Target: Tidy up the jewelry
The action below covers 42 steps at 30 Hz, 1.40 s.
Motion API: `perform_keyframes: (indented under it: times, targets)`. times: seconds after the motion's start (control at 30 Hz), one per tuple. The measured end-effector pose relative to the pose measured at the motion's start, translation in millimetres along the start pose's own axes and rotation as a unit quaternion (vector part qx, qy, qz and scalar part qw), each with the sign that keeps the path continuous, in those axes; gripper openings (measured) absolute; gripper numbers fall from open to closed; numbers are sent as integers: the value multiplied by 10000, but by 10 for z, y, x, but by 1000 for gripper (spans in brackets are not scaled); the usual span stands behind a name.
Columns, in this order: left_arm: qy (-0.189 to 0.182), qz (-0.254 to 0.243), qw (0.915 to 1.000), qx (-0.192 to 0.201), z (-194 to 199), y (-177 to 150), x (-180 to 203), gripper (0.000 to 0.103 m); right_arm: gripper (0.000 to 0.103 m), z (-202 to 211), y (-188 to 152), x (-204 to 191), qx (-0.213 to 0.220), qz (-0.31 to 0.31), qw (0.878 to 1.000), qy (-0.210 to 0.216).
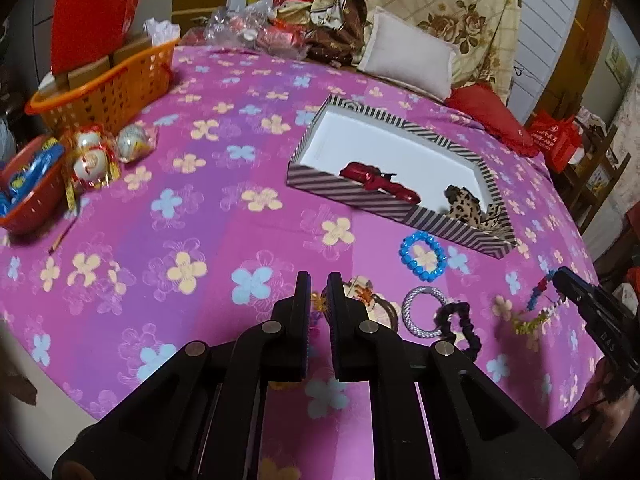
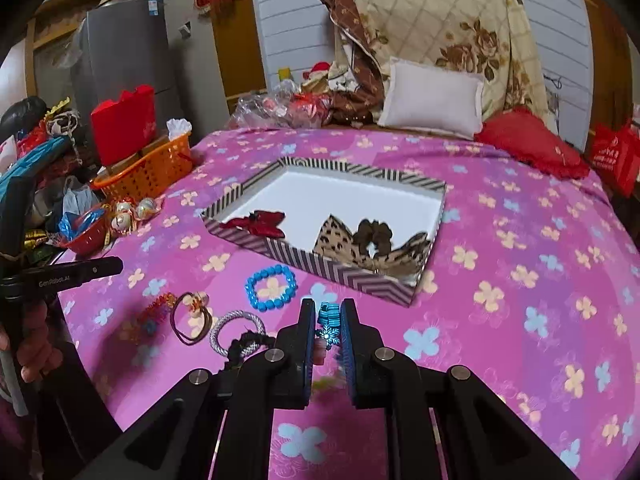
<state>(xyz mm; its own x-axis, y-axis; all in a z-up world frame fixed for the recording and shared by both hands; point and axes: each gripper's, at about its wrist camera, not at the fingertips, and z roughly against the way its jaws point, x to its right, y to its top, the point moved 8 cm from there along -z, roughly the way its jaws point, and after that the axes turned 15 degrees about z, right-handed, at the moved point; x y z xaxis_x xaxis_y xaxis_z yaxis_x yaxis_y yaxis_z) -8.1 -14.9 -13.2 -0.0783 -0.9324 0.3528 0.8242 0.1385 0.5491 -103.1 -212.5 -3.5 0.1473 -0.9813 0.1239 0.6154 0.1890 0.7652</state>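
A: Right wrist view shows the right hand-held gripper clenched on a blue snowflake hair piece, which sits between the two fingers and hangs above the bed cover.

B: And where must it go?

A: I judge into the striped box, just ahead of this hand-held gripper and a little to its right. Inside there are already a red bow, a leopard bow and a dark scrunchie.

B: How to do this step well?

A: Carry the piece forward over the near wall of the box, high enough that the dangling part does not catch on it. Lower it on the white bottom behind the red bow, where space is free, then let go.

B: What about the left one?

A: The left hand-held gripper is almost closed and, as far as I see, holds nothing. It hovers over an orange-beaded hair tie, with the grey ring and blue bead bracelet to its right.
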Motion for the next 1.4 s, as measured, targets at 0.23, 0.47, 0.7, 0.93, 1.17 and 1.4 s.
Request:
perform_keyframes:
  times: [0.23, 0.47, 0.7, 0.93, 1.17, 1.4]
  targets:
    - [126, 10, 9999, 46, 83, 32, -71, 7, 12, 56, 126, -20, 75, 133, 9999, 16]
    - [353, -61, 9989, -288, -106, -223, -204, 32, 12, 26, 42, -109, -39, 166, 9998, 105]
    - [856, -796, 9921, -462, -458, -595, -107, 46, 12, -32, -41, -127, -148, 112, 9996, 197]
    - [1488, -1253, 9809, -67, -583, -644, -88, 47, 12, -36, -44, -130, -151, 69, 9996, 241]
    - [1420, -1084, 9838, -128, -574, -650, -143, 47, 12, -52, 28, -132, -53, 53, 9994, 334]
    - [1141, -869, 9894, -232, -595, -669, -84, 29, 12, -86, 49, -170, -156, 128, 9992, 350]
